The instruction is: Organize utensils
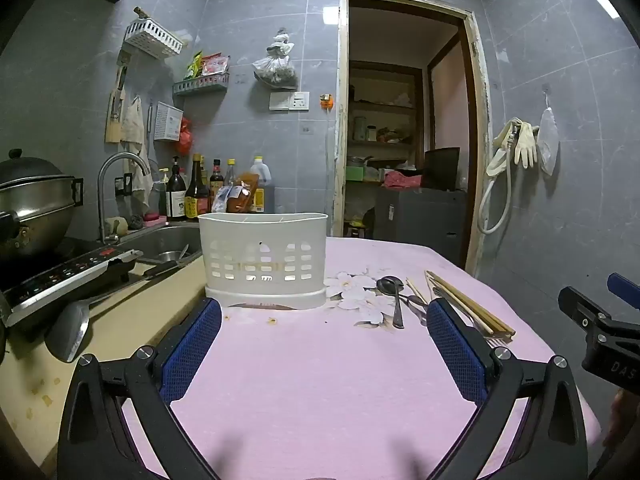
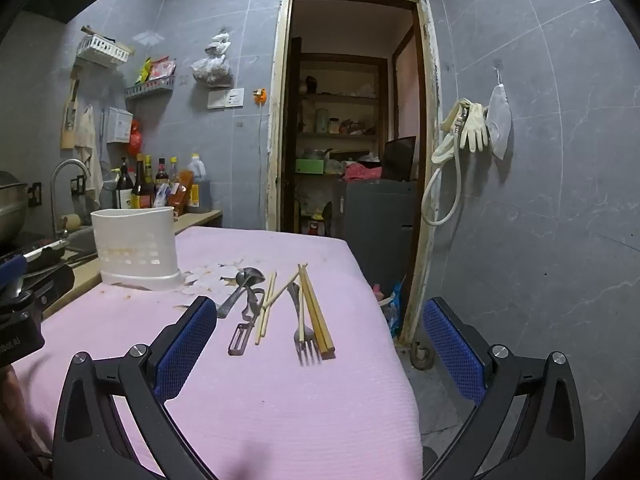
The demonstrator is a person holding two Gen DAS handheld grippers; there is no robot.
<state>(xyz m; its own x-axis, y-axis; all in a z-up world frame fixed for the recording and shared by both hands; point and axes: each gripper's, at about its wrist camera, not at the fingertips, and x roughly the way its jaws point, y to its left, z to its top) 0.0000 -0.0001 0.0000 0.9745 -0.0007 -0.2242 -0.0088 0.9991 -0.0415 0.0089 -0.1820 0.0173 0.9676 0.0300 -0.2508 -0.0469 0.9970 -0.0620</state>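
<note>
A white slotted utensil holder (image 1: 264, 258) (image 2: 136, 250) stands upright at the far left of the pink tablecloth (image 1: 304, 364) (image 2: 280, 392). To its right lie a spoon (image 1: 394, 294) (image 2: 240, 286), a peeler (image 2: 245, 326), a fork (image 2: 301, 330) and several wooden chopsticks (image 1: 470, 304) (image 2: 316, 316). My left gripper (image 1: 323, 312) hovers open in front of the holder, nothing between its blue pads. My right gripper (image 2: 320, 312) is open too, low over the cloth, short of the fork and chopsticks. Each gripper shows at the edge of the other's view.
Left of the table run a counter with a sink (image 1: 168, 240), a tap, sauce bottles (image 1: 196, 192), an induction cooker (image 1: 68, 272), a steel pot (image 1: 32, 204) and a ladle (image 1: 68, 328). An open doorway (image 2: 352, 120) lies behind. The table's right edge drops to the floor.
</note>
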